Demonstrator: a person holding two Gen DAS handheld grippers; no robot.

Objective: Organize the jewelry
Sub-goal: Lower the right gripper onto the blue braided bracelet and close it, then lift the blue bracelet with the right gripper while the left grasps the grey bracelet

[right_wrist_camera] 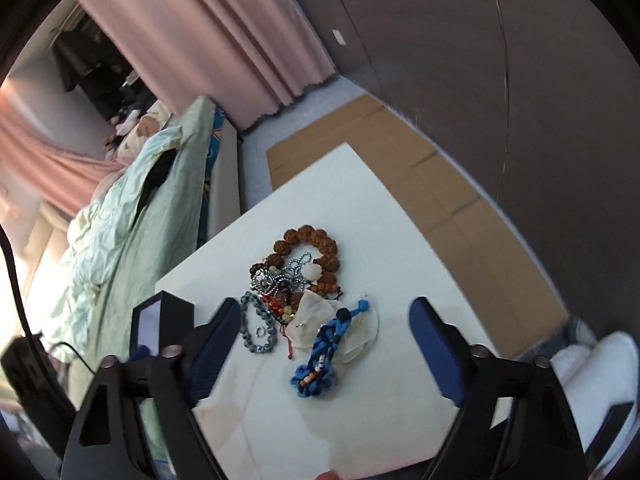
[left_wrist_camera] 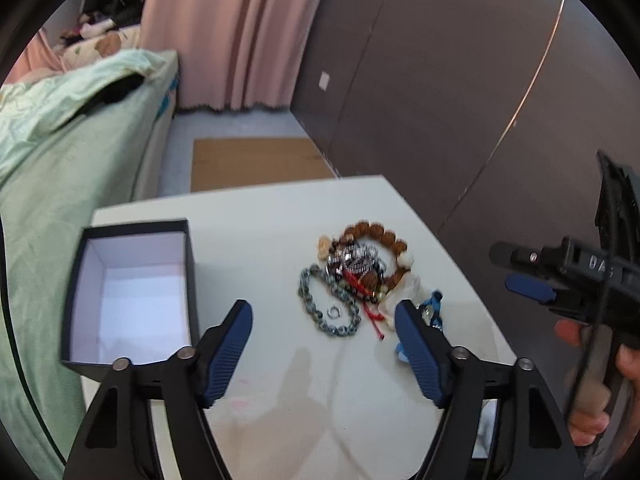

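A pile of jewelry lies on the white table: a brown bead bracelet, a grey chain with a small ring inside it, silver pieces, a red cord, a clear pouch and a blue braided bracelet. Left of the pile stands an open black box with a bare white inside. My left gripper hangs open above the table just short of the pile. Over the blue bracelet, my right gripper is open too. Neither holds anything.
A bed with a pale green quilt runs along the table's left side. Flat cardboard covers the floor beyond the table, under a pink curtain and a dark wardrobe. A hand grips the right tool. A white slipper shows at right.
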